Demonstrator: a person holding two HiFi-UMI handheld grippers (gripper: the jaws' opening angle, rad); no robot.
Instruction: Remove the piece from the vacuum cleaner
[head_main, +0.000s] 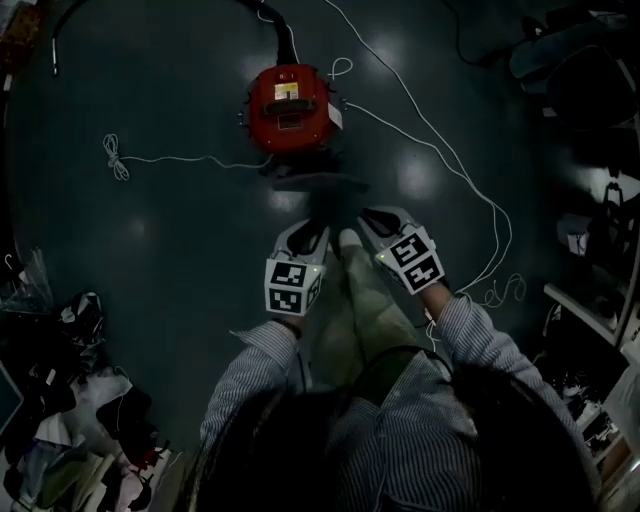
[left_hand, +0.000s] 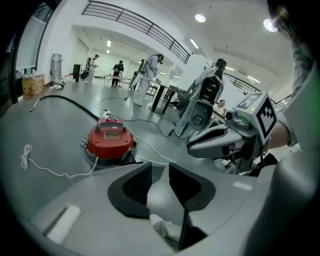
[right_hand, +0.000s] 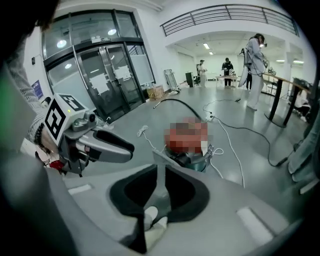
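Head view: I hold 2 tools low in front of my body, the left tool (head_main: 312, 236) and the right tool (head_main: 373, 216) side by side above my shoe (head_main: 347, 240); both point toward the red vacuum cleaner (head_main: 288, 108), which stands on the dark surface (head_main: 180, 230) well apart from them; a dark flat piece (head_main: 315, 182) lies right against the cleaner's near side, and I cannot tell whether it is attached; a white cord (head_main: 170, 158) trails off to the left.

Left gripper view: my left tool (left_hand: 160, 167) has its pads apart by a moderate gap, with only the surface showing between them; the vacuum cleaner (left_hand: 110, 140) sits ahead and to the left, a black hose (left_hand: 70, 101) curving away behind it; the right tool (left_hand: 192, 147) hangs alongside; people (left_hand: 149, 75) stand far off.

Right gripper view: my right tool (right_hand: 161, 167) is parted by only a narrow slit and grips nothing; the flat piece (right_hand: 162, 156) shows just beyond the tips, beside the cleaner's base (right_hand: 192, 159); the left tool (right_hand: 127, 147) is at the left.
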